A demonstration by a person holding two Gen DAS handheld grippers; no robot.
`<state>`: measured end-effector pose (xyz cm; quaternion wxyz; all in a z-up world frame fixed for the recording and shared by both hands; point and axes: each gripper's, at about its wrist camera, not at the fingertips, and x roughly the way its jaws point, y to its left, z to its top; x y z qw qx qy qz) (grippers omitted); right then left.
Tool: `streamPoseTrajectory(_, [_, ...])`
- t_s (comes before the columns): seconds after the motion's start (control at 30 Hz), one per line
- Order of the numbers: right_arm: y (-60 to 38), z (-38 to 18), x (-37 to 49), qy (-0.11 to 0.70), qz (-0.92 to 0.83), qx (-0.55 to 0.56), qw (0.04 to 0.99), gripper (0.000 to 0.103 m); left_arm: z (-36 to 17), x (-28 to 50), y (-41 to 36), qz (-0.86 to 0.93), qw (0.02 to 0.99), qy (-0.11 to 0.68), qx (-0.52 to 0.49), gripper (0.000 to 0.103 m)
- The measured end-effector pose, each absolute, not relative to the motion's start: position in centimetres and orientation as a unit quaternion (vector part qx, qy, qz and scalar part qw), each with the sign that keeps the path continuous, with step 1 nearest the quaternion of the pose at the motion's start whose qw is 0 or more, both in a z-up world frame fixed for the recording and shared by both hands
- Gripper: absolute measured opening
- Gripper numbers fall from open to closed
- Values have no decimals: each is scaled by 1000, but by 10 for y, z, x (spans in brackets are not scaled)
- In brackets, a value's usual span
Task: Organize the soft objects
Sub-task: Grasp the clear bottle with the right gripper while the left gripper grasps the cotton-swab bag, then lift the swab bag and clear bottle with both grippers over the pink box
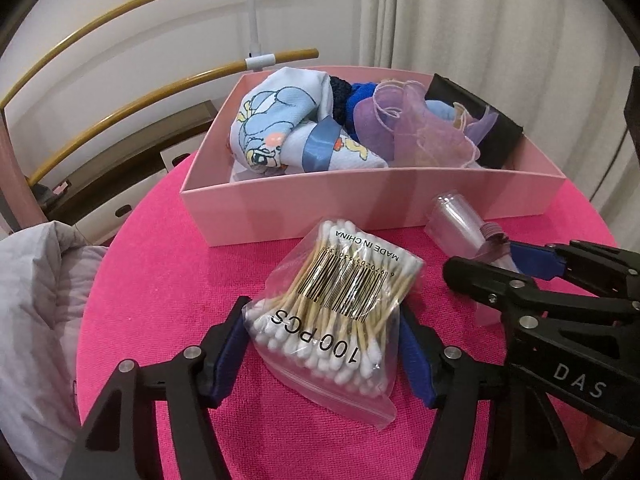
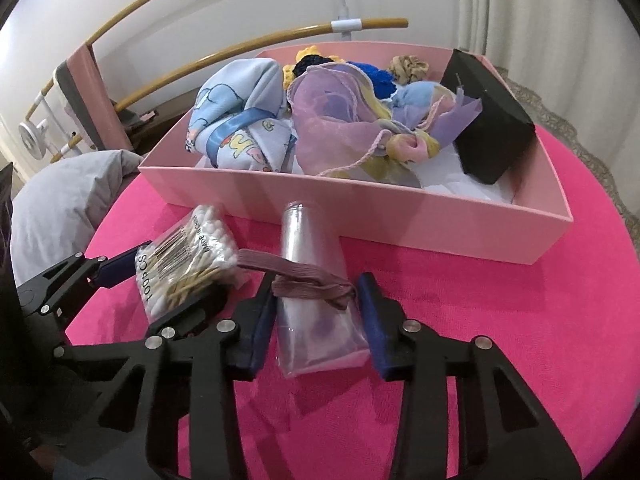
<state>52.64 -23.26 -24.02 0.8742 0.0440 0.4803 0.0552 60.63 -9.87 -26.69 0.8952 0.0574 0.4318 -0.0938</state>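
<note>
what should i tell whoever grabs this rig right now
Left gripper: jaws either side of the swab bag, pads against its sides, bag lying on the pink cloth.
Right gripper: closed on the clear pouch with the mauve band, also on the cloth.
Pink box just behind both: it holds the cartoon cloth, sheer scarf, knitted pieces and a black block.
Done: those soft things are boxed.
Left: probably lift the bag and the pouch into the box.
</note>
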Motion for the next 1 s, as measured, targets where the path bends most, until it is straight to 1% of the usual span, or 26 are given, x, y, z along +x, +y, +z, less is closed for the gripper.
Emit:
streamPoseTrajectory(0.07, [-235, -239, 523, 478, 50, 47, 876, 34, -267, 605, -99, -93, 895, 432, 57, 61])
streamPoseTrajectory(0.4, [-264, -233, 504, 472, 31, 75, 878, 34, -261, 594, -97, -91, 895, 435, 45, 53])
streamPoseTrajectory(0.63, [-271, -221, 486, 461, 40, 89, 882, 34, -246, 577, -99, -87, 901, 423, 40, 53])
streamPoseTrajectory(1.0, [-272, -195, 451, 439, 48, 91, 892, 34, -209, 529, -95, -81, 915, 393, 32, 52])
